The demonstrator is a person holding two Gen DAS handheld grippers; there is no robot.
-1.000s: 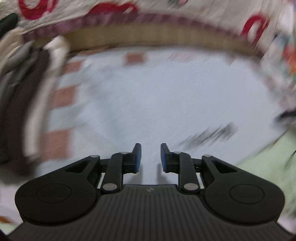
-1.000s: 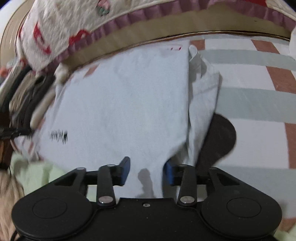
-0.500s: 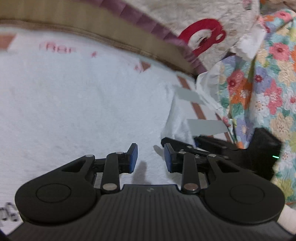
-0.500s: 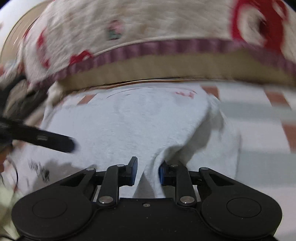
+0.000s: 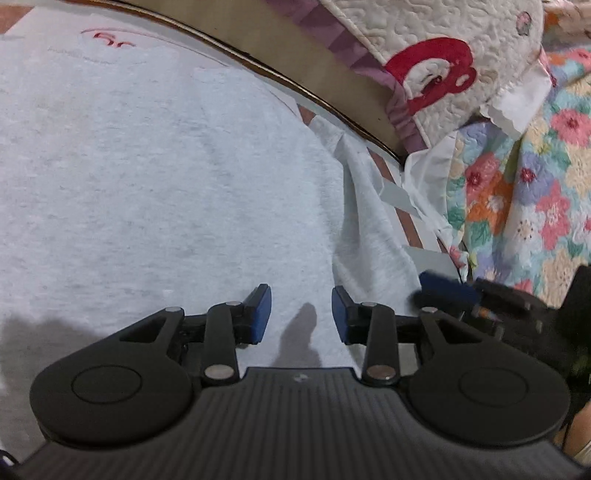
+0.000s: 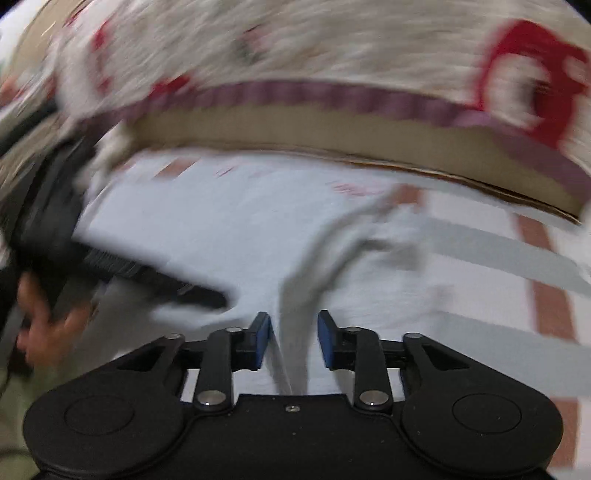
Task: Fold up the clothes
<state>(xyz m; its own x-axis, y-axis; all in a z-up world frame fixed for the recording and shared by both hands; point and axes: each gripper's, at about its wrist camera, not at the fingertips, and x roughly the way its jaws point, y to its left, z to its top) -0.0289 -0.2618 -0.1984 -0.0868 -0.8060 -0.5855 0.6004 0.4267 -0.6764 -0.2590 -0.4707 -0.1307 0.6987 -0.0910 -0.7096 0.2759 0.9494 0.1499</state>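
Fleece (image 5: 155, 192), pale grey, softly rumpled

Left gripper (image 5: 301, 314) angled down, fingers (image 5: 260, 312) parting with nothing between; right gripper (image 6: 293, 339) alongside, fingers (image 6: 327, 338) spreading too.

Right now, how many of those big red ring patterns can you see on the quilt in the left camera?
1: a red ring on the cream quilt, upper right above the grey shirt. More may lie out of frame.
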